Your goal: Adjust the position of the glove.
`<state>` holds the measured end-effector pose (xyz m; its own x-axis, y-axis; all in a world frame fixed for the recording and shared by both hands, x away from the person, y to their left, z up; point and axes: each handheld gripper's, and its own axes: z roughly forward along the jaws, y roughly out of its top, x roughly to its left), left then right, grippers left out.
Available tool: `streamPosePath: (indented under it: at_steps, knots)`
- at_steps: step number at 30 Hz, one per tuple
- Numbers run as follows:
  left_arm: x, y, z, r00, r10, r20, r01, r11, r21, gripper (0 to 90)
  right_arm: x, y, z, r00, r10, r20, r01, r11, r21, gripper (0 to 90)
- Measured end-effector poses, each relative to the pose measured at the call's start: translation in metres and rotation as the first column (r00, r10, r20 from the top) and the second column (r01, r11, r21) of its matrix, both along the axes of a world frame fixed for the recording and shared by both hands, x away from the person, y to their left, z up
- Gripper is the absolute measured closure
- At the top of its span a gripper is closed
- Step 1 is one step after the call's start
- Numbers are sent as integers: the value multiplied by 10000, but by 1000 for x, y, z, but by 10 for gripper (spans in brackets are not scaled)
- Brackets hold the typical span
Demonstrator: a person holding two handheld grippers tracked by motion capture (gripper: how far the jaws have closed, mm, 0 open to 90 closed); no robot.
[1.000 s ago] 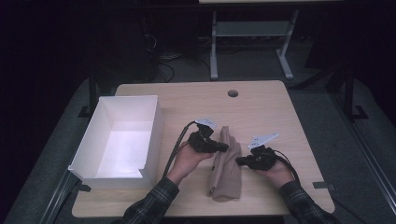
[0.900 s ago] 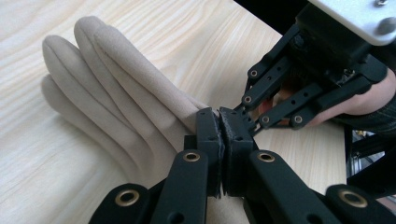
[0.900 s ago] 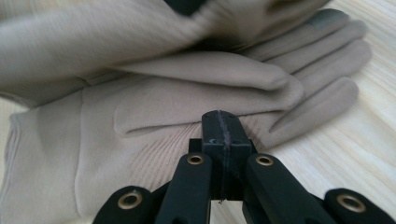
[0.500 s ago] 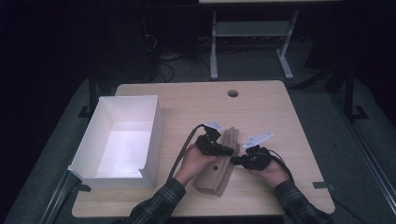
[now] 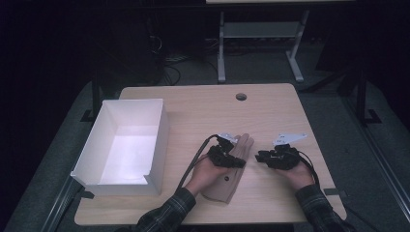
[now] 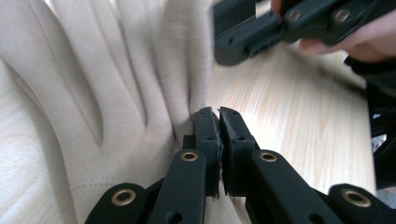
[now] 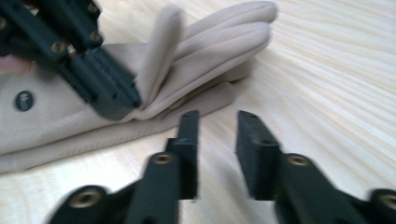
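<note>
Glove (image 5: 237,166) — a beige one, lying flat on the wooden table (image 5: 203,108) near its near edge, right of centre, its fingers pointing toward the far side. The left gripper (image 5: 227,157) rests on top of it, held in the person's left hand (image 5: 205,171). In the left gripper view its jaws are pressed together on a raised fold of the glove (image 6: 93,93) at the edge beside the bare table (image 6: 289,121) — the fabric is pinched between them. The right gripper (image 5: 263,156) sits just right of the glove, over bare wood, held in the right hand (image 5: 300,173); in the right gripper view its jaws (image 7: 215,140) stand spread with nothing between them, pointing at the glove (image 7: 205,70), where one finger of the fabric stands lifted beside the left gripper (image 7: 112,93). A white open box (image 5: 123,145) stands at the table's left side, well apart from the glove.
</note>
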<state>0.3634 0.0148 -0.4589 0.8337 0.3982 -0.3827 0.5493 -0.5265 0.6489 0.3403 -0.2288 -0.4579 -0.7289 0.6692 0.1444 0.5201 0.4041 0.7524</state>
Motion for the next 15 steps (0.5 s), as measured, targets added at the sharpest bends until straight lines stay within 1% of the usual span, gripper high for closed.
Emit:
streamPosePath:
  at_steps: [2,4,5,6,7,8,9,10,11,14,15]
  knots:
    - [-1,-1,2,10000,-47,-38,47,10000,-60,833,1,-2,-2,9998,-190,-9,190,9998,-93,574]
    - [-4,-1,6,9999,-115,48,116,9997,-210,747,2,-2,-5,9993,-361,7,361,9991,-222,483]
    - [-6,1,12,9995,-200,241,205,9995,-230,731,3,-3,-7,9980,-625,-27,624,9973,-392,413]
    - [-6,1,12,9995,-200,241,205,9995,-230,740,4,-4,-7,9974,-719,-13,718,9965,-435,390]
    - [-8,1,15,9995,-237,230,244,9993,-298,740,4,-4,-7,9974,-719,-13,718,9965,-435,390]
    - [-11,2,17,9990,-342,291,350,9990,-277,786,4,-5,-8,9962,-871,-36,868,9951,-465,368]
    - [-13,3,19,9986,-401,337,410,9988,-266,860,6,-9,-10,9942,-1071,-24,1068,9928,-541,343]
    - [-20,3,19,9976,-614,335,621,9979,-189,891,7,-10,-10,9930,-1184,-56,1179,9916,-530,337]
    - [-20,3,19,9976,-614,335,621,9979,-189,894,7,-10,-10,9930,-1184,-56,1179,9916,-530,337]
    - [-33,3,14,9955,-884,346,878,9960,191,894,8,-15,-13,9897,-1431,-56,1425,9881,-577,311]
    - [-36,3,11,9949,-948,340,936,9951,331,894,8,-16,-15,9883,-1526,14,1524,9863,-636,301]
